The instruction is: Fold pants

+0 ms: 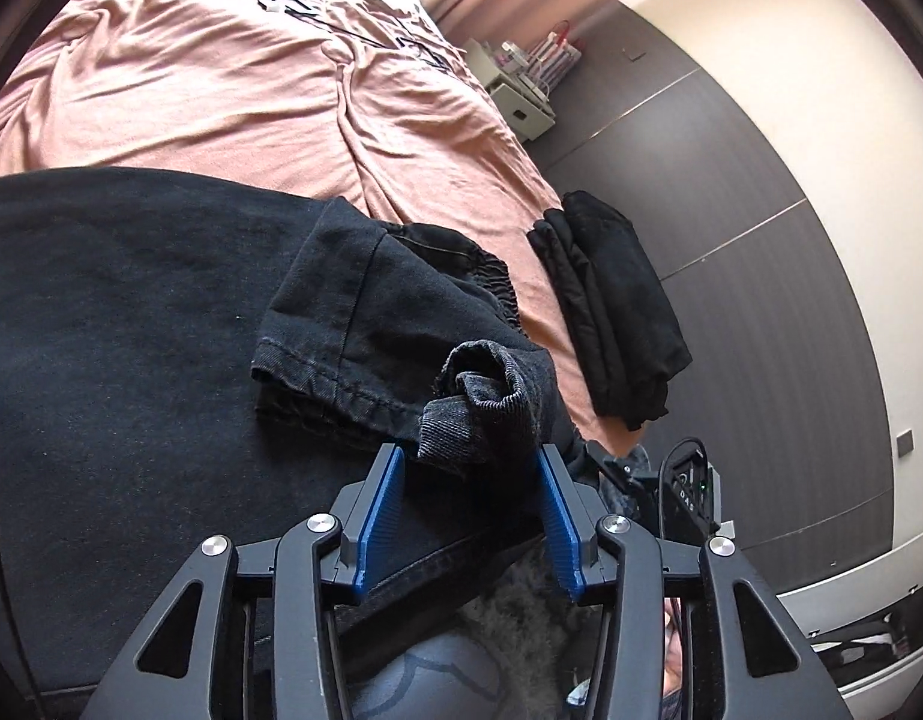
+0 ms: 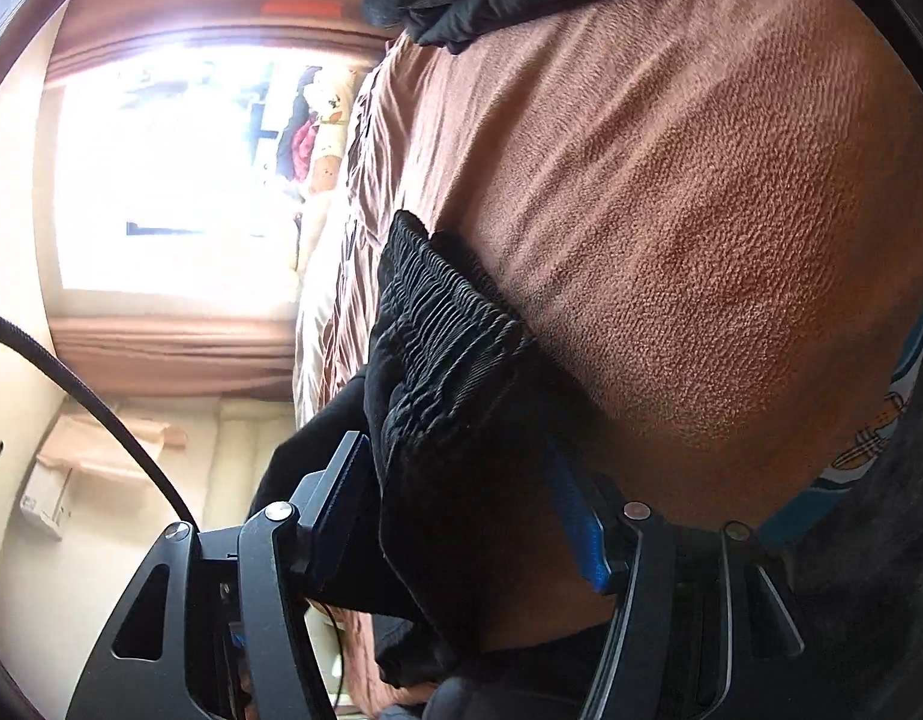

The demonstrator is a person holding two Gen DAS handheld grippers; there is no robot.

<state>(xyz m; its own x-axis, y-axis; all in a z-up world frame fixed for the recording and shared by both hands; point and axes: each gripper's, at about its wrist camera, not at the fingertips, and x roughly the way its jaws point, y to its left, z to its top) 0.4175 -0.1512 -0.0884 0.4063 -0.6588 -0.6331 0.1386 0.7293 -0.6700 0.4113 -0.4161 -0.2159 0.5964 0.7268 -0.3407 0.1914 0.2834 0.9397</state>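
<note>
My left gripper stood spread around the pants hem, unpinched | right gripper spread around the waistband | pants lay at the bed edge | step: releasing a fold; next: withdraw without dragging cloth.

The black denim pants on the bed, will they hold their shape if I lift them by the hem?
Probably not: the black denim pants look floppy, the hem curling limply at the left gripper. Thick seams suggest moderate weight. The elastic waistband bunches, so likely stretchy.
</note>
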